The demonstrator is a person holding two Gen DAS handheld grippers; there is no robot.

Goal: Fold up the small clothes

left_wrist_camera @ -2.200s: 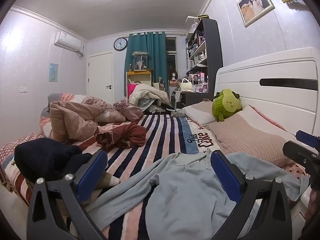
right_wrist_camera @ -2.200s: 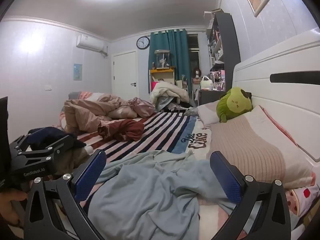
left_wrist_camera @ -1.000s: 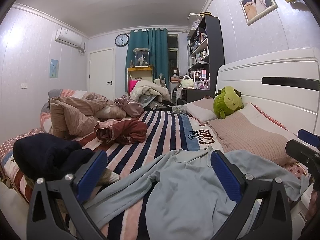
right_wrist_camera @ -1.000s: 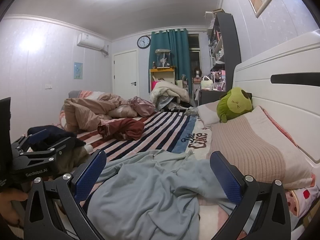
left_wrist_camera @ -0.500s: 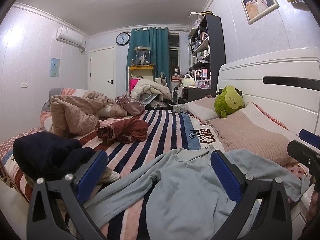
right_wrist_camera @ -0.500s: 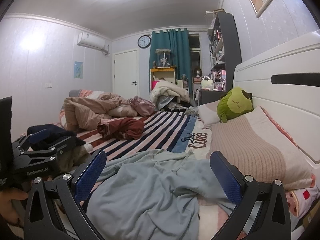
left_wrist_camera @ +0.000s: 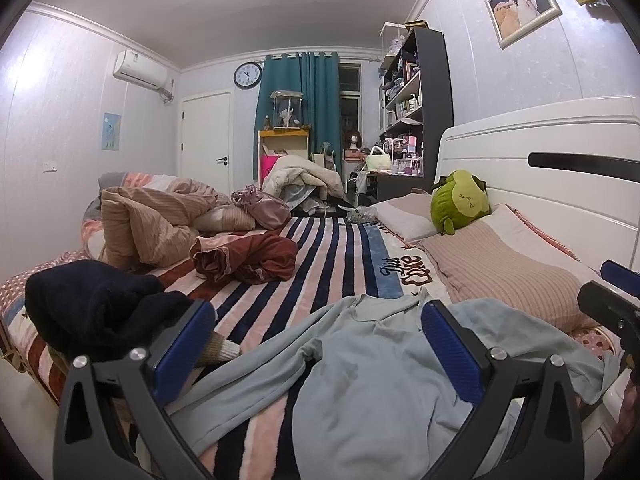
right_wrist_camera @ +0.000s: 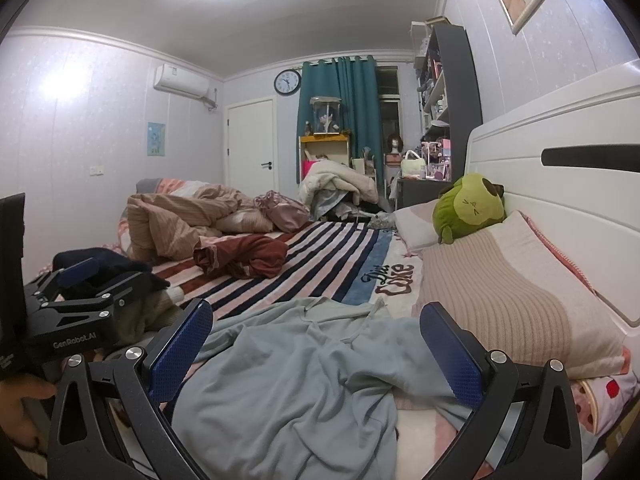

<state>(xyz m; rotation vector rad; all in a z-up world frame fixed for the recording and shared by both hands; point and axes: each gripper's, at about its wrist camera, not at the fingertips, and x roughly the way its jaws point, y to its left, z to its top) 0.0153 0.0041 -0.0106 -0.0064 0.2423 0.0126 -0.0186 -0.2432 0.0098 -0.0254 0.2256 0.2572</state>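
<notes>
Left wrist view: I hold my left gripper [left_wrist_camera: 316, 344] and right gripper [right_wrist_camera: 316, 344] spread wide, empty, over the rumpled pale-blue hoodie [left_wrist_camera: 372, 384] on the striped blanket [left_wrist_camera: 332, 264], ready to pinch.

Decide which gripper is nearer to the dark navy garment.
Left. The left gripper is beside the navy garment; the right gripper is further off, by the pillow.

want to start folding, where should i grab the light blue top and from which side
Take the light blue top by its long sleeve, which trails flat toward the near left edge of the bed. Come in low from that side with the open left gripper; the body is rumpled, so the sleeve gives a cleaner edge.
</notes>
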